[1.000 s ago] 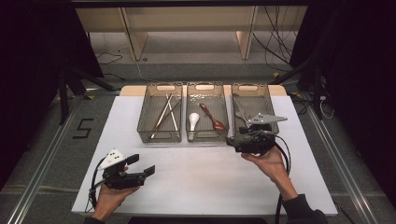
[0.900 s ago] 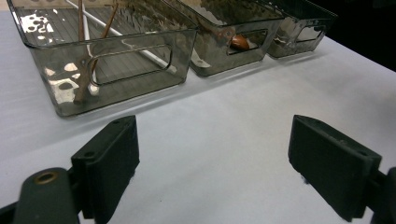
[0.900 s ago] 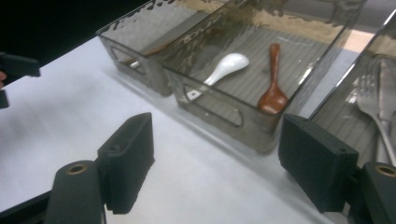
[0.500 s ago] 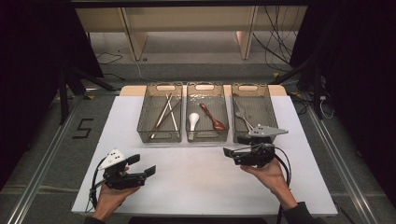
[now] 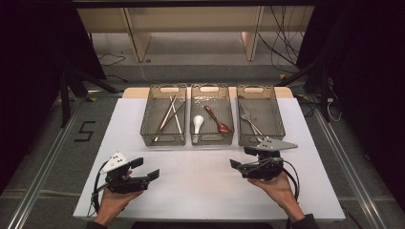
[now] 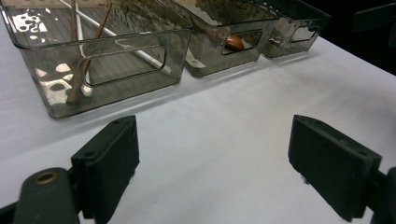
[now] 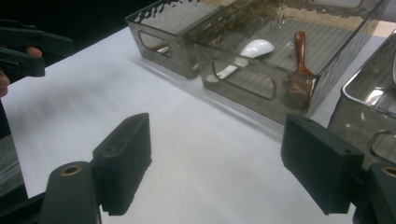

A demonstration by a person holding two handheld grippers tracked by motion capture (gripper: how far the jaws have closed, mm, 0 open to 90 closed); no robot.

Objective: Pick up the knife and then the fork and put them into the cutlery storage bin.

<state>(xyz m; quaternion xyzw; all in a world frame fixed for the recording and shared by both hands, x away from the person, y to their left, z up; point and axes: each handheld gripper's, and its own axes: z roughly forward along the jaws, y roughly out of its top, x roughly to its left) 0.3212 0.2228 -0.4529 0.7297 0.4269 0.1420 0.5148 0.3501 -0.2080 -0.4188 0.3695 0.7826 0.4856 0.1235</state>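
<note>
left hand-held gripper (image 5: 145,169): I've got it wide open, nothing in it, low over the table (image 5: 200,191) | right hand-held gripper (image 5: 241,158): same, jaws apart and empty, just in front of the right tray (image 5: 279,121) | fork (image 5: 249,119) sits in that tray

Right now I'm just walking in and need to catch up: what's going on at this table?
A person holds a pair of tongs in each hand over the white table. The left tongs and right tongs are both open and empty, short of three clear bins. Chopsticks lie in the left bin, a white spoon and brown spoon in the middle, metal cutlery in the right.
</note>
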